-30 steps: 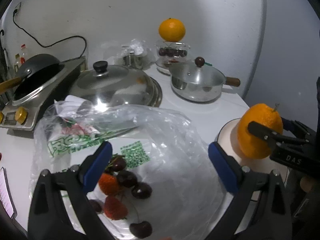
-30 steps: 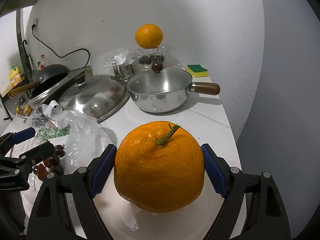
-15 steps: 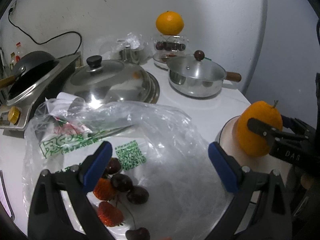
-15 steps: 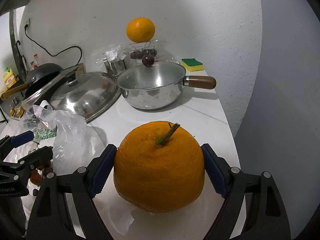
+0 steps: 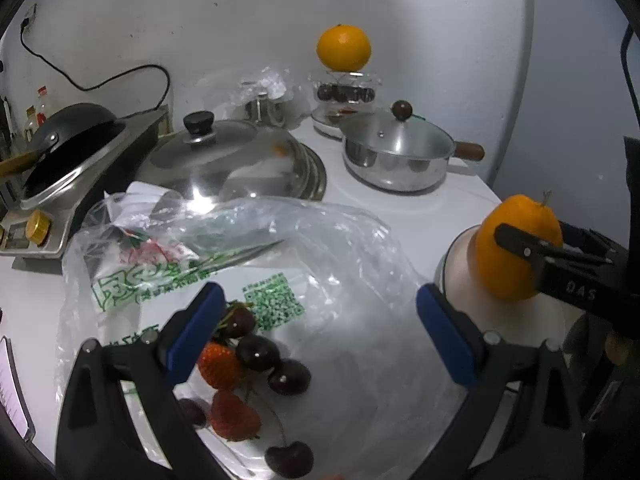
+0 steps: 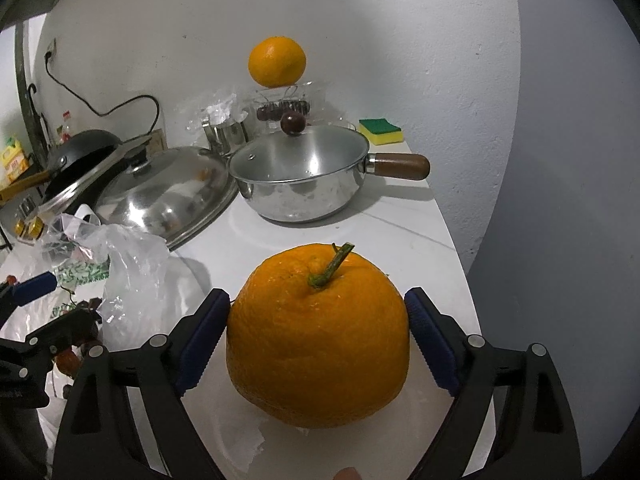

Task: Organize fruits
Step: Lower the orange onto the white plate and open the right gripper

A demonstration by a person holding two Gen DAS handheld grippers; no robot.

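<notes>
Left wrist view. Left gripper (image 5: pixel 316 334): jaws spread wide, nothing between the blue pads, hovering over a clear plastic bag (image 5: pixel 248 264) printed in green that lies crumpled on the white surface (image 5: pixel 400 216). On the bag, near the left pad: two strawberries (image 5: pixel 218 366) and several dark cherries (image 5: pixel 258 354), loose, some touching each other. To the right: a large orange (image 5: pixel 516 248) with a stem, standing on a white plate (image 5: pixel 460 276); the black finger of the right gripper crosses in front of it. Behind the bag: a domed steel lid with a black knob (image 5: pixel 228 160); a lidded steel saucepan (image 5: pixel 396 156) with a wooden handle; a clear container of cherries (image 5: pixel 344 94) with a second orange (image 5: pixel 343 47) resting on top, against the wall. Far left: a dark pan (image 5: pixel 68 136) on a cooker with yellow knobs.

Right wrist view. Right gripper (image 6: pixel 318 344): jaws have just been opening; the large orange (image 6: pixel 318 340) sits between the pads, stem up, on the white plate (image 6: pixel 224 428). The left pad lies just beside the peel and a thin gap shows at the right pad; the fruit rests on the plate, released. A torn scrap of white paper lies on the plate in front of the fruit. Behind: the saucepan (image 6: pixel 304 176), the domed lid (image 6: pixel 168 192), a green-and-yellow sponge (image 6: pixel 380 131) by the wall, the second orange (image 6: pixel 277 62) above the cherry container. Left: the plastic bag (image 6: pixel 132 264) and the left gripper's finger (image 6: pixel 36 286).
</notes>
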